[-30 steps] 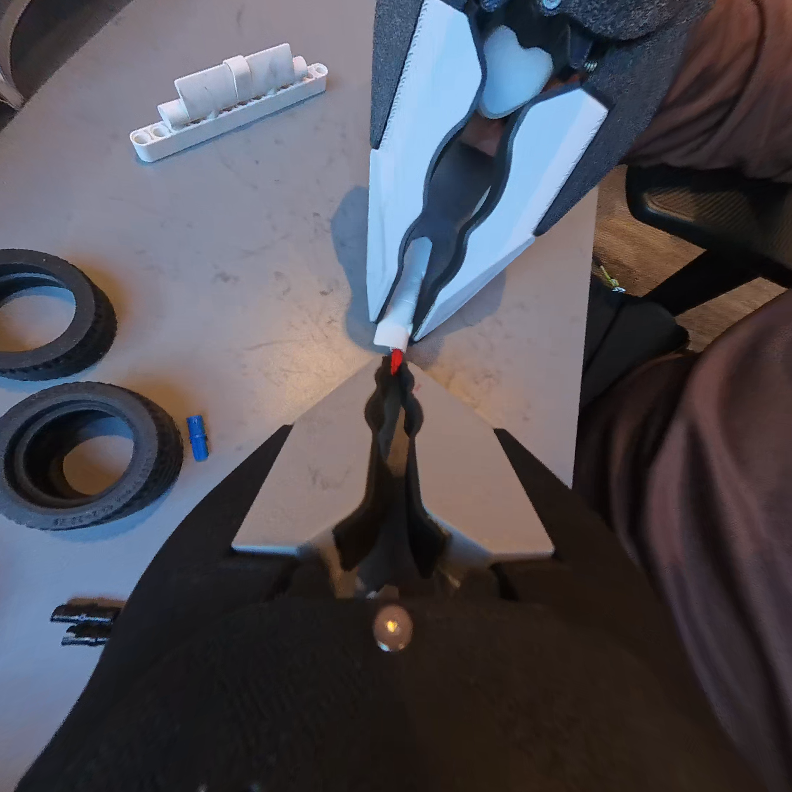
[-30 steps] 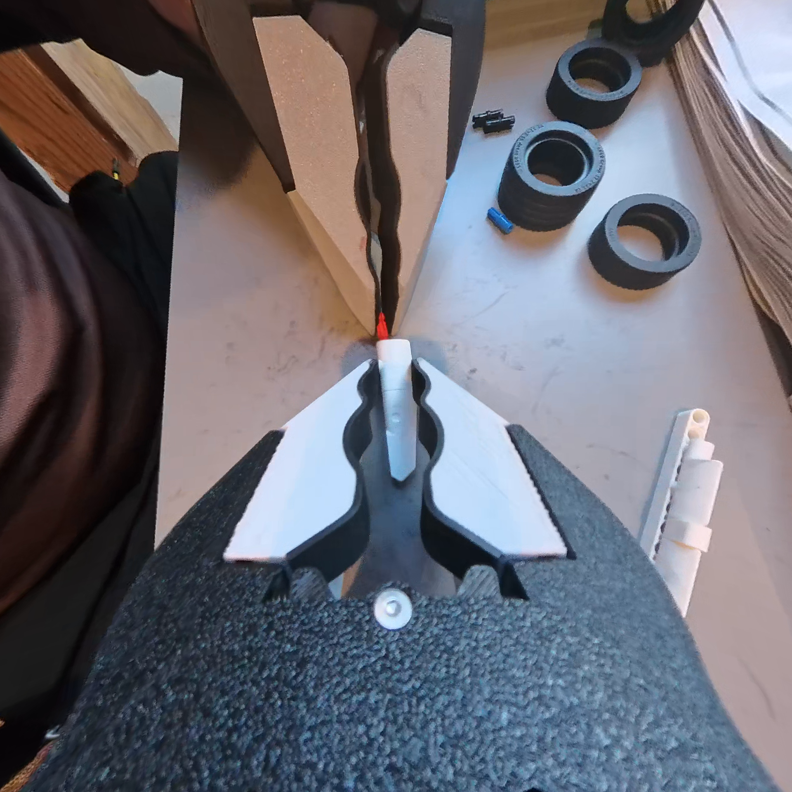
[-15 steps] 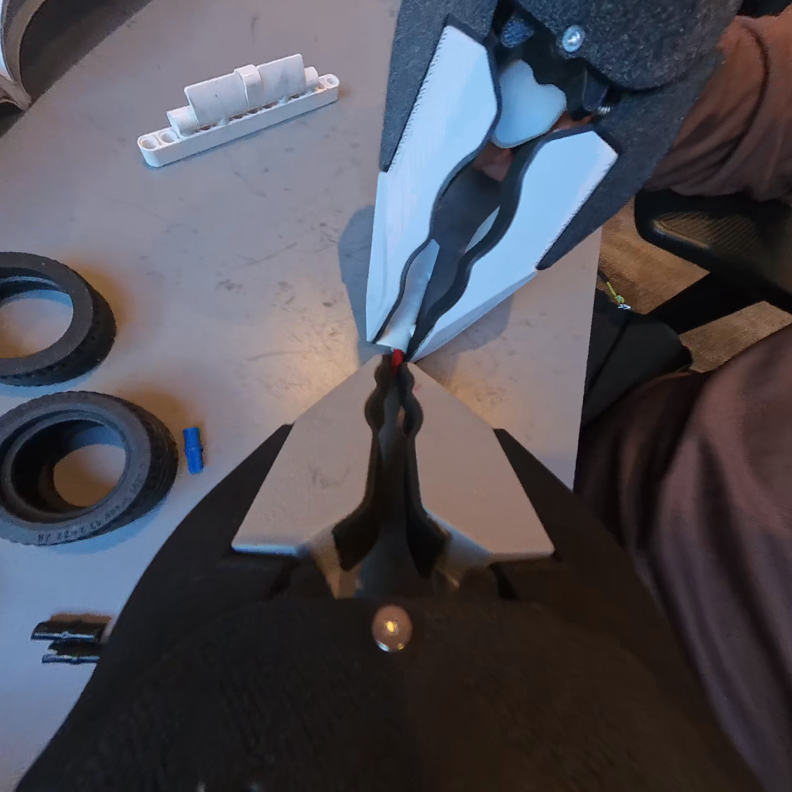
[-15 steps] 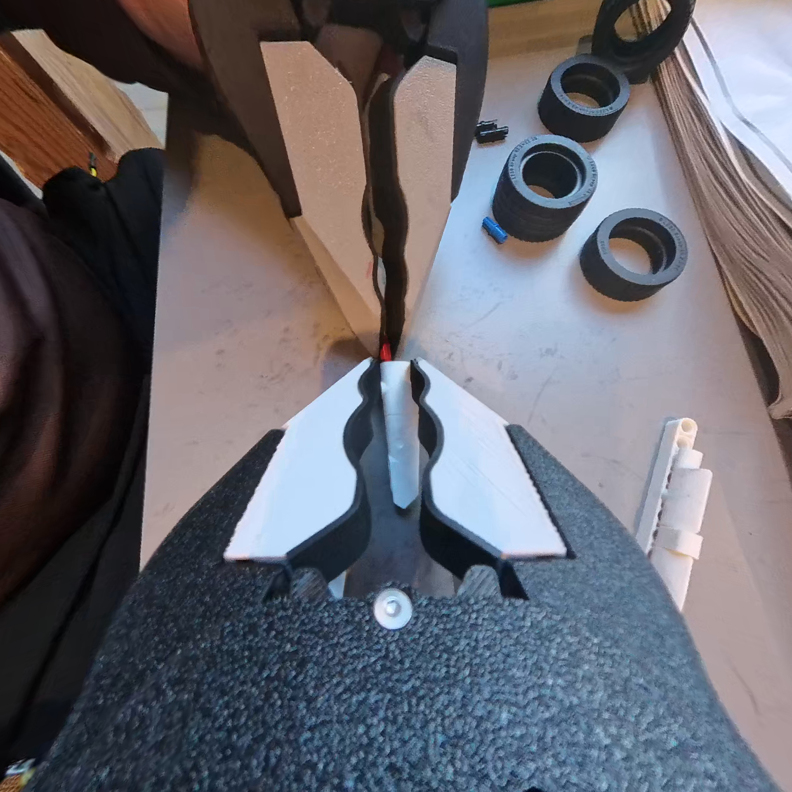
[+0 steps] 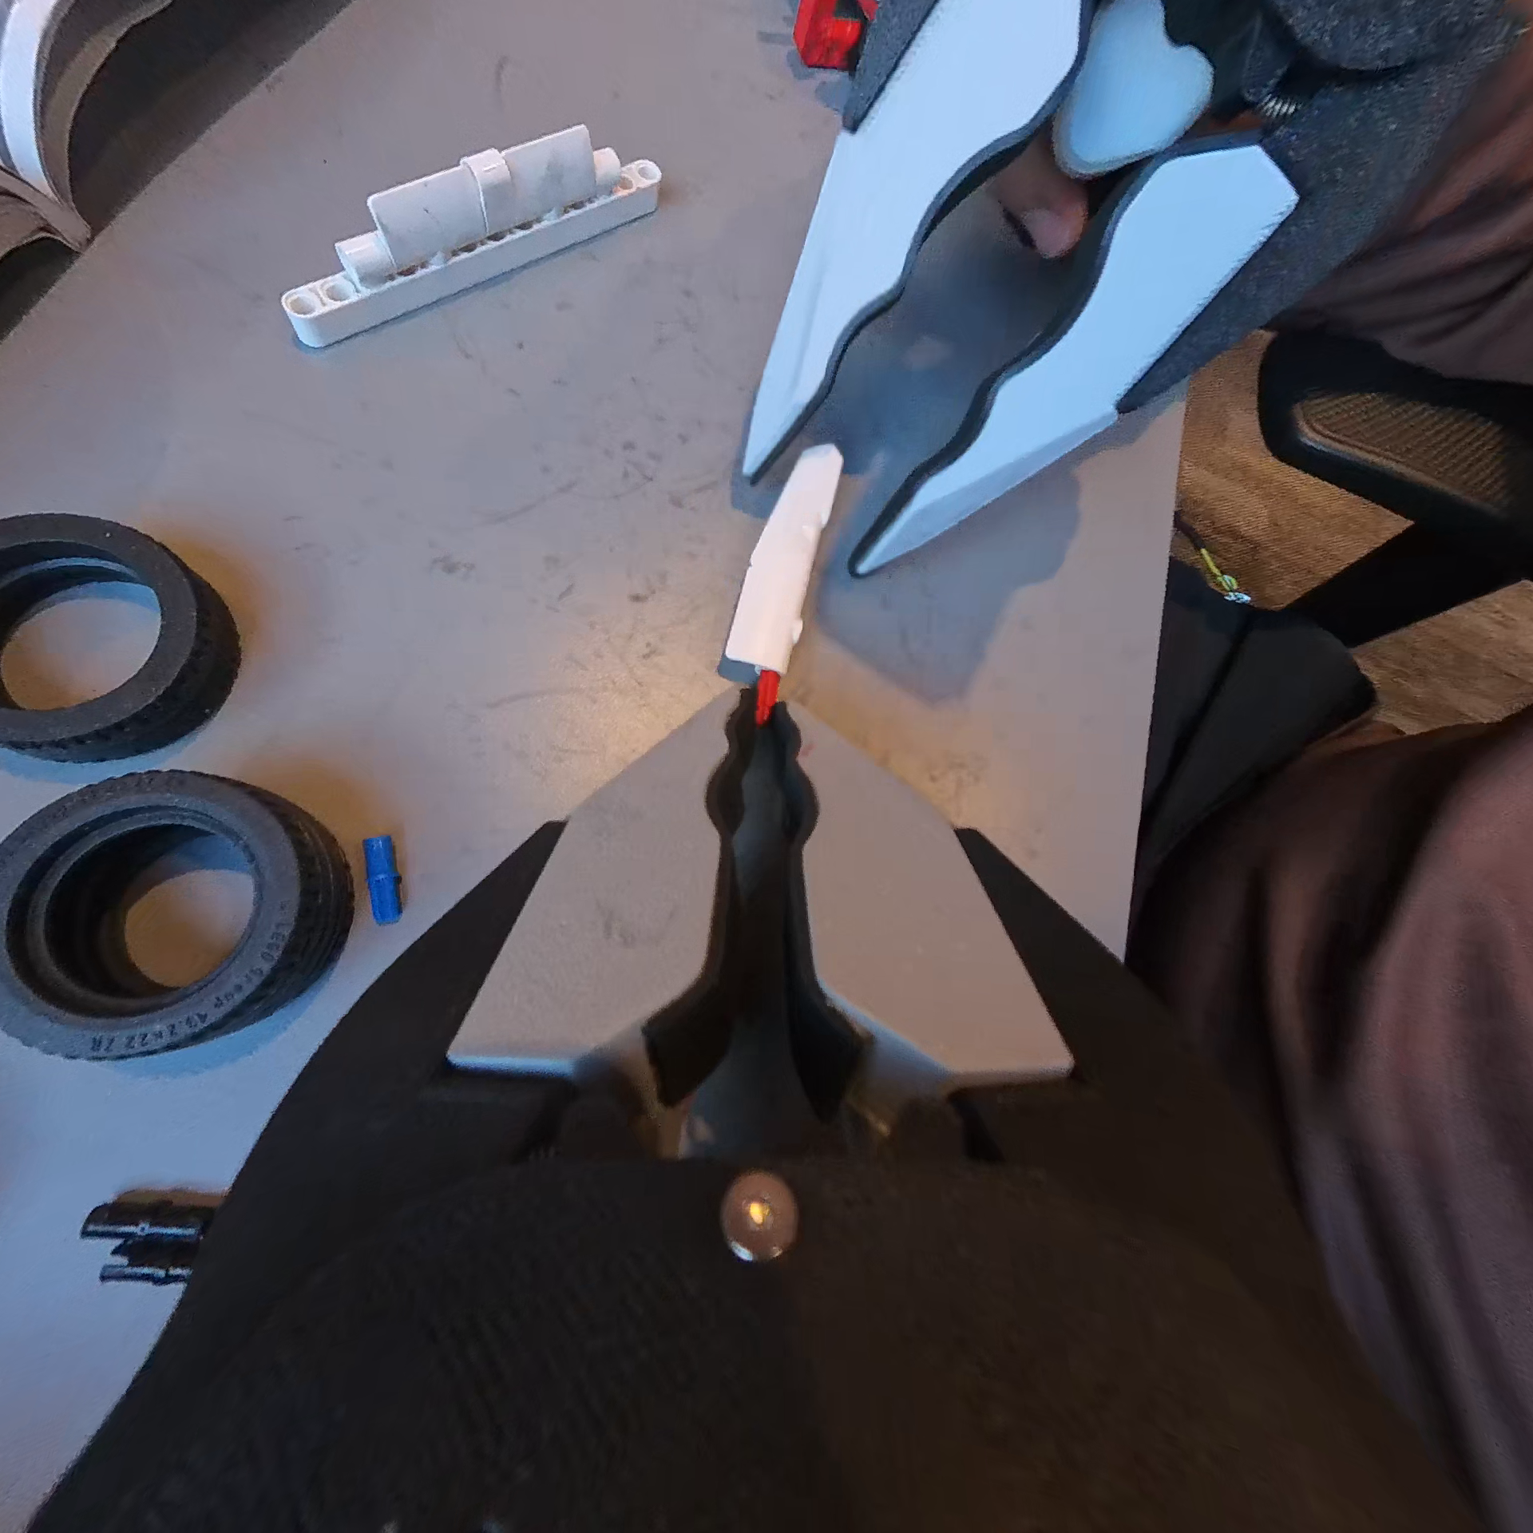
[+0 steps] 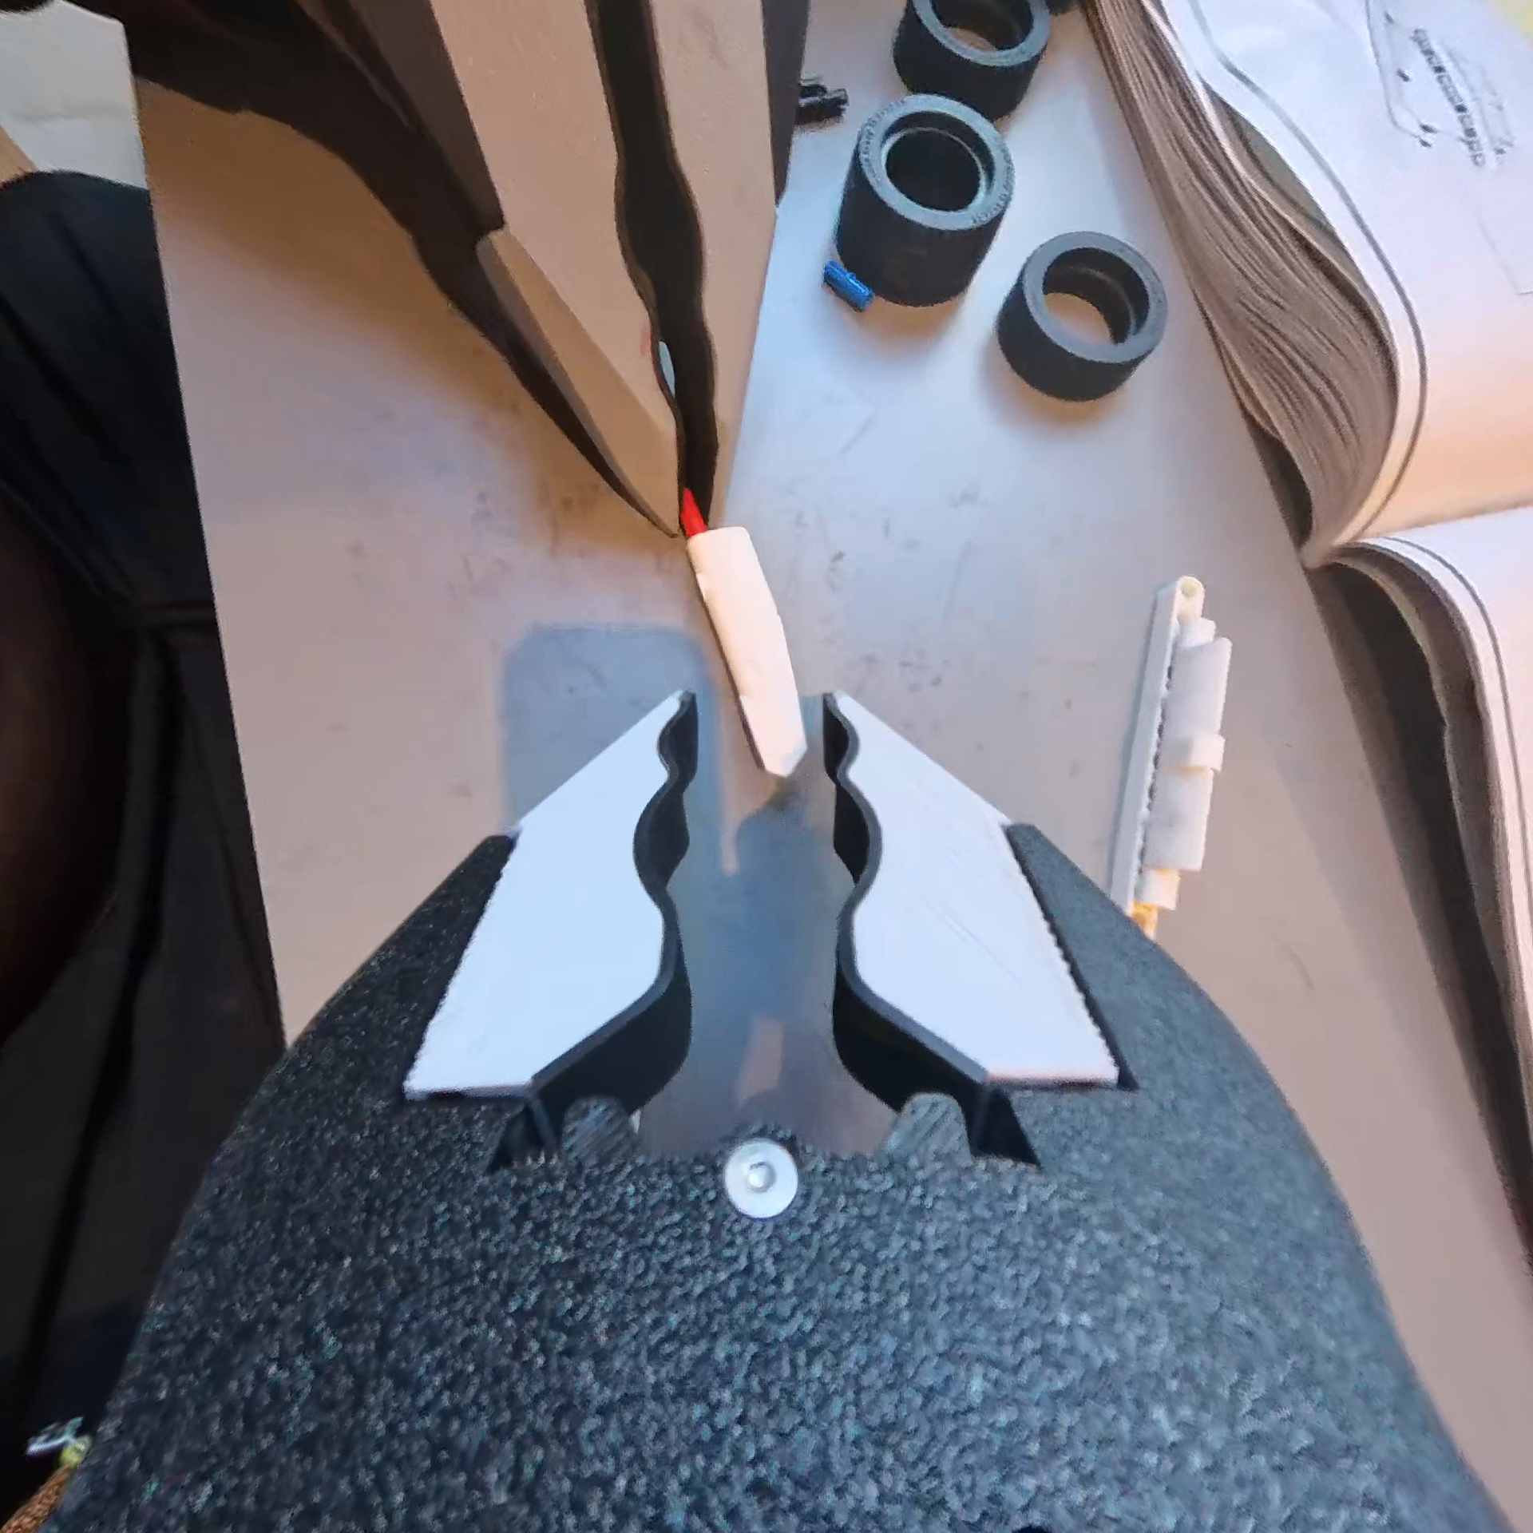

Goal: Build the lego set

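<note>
In the left wrist view, the left gripper (image 5: 763,717) with smooth grey fingers and wavy black rubber pads was seen pinched on a thin red plastic axle (image 5: 768,695). On the axle's far end sat a slim, curved white plastic piece (image 5: 784,576), its long axis running away from the tips towards the right gripper (image 5: 809,518), whose white fingers were spread wide and clear of it. On the scuffed grey table (image 5: 514,464), towards its left edge, two ribbed black rubber tyres (image 5: 166,912) were noted, with a small blue plastic pin (image 5: 383,879) just beside the nearer one. A long white holed beam carrying white panels (image 5: 473,236) lay towards the far edge.

In the right wrist view, the right gripper (image 6: 759,705), with a grainy black body, was shown parted widely, gripping nothing. The white piece (image 6: 747,651) was suspended above the table (image 6: 912,498), its tapered end pointing between the open fingertips and its blunt end fixed on the red axle (image 6: 691,511), which was clamped by the left gripper (image 6: 684,498). The white beam (image 6: 1174,747) lay lengthwise near the right edge, beside a thick open booklet (image 6: 1327,274).
</note>
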The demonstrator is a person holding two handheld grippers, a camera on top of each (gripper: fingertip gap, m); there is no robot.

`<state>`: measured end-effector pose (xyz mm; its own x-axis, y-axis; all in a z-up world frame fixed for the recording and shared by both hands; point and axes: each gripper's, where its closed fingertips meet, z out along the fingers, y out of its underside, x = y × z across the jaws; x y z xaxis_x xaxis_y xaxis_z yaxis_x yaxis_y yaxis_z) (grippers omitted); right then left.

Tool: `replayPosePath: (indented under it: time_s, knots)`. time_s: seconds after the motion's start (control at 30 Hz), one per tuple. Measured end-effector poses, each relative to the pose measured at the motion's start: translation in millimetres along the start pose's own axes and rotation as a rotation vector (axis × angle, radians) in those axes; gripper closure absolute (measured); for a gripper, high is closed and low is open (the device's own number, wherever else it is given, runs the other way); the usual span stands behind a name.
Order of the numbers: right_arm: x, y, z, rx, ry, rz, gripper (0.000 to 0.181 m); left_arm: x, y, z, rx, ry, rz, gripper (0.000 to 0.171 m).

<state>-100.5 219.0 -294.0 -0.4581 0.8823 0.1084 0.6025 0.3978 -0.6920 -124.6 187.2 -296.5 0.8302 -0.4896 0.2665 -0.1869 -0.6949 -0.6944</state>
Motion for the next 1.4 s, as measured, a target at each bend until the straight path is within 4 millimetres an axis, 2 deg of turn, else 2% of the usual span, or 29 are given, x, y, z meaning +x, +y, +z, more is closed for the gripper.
replayPosePath:
  time_s: [0.03,0.23,0.33,0.57,0.7,1.03,1.27,1.4]
  knots:
    - [2,1,-1,-0.004,0.01,-0.003,0.15,0,0,0,0.0,0.006,-0.006,0.17]
    - [7,7,-13,-0.016,0.005,0.032,0.163,0,0,0,0.0,0.018,-0.014,0.17]
    - [5,9,-8,-0.049,-0.009,0.016,0.168,1,-1,1,-0.004,0.032,-0.011,0.171]
    - [3,10,-5,-0.061,-0.03,-0.018,0.169,0,-2,3,-0.012,0.028,0.004,0.171]
    - [2,10,-4,-0.034,-0.099,0.018,0.17,0,-3,3,-0.028,0.034,0.066,0.171]
    - [2,9,-4,0.002,-0.12,0.049,0.171,0,-4,4,-0.033,0.056,0.056,0.171]
    - [3,9,-3,-0.011,-0.059,0.066,0.17,-7,-7,4,-0.018,0.032,0.012,0.171]
    - [4,9,-4,-0.024,0.005,0.047,0.167,-1,-8,4,-0.016,0.1,0.004,0.17]
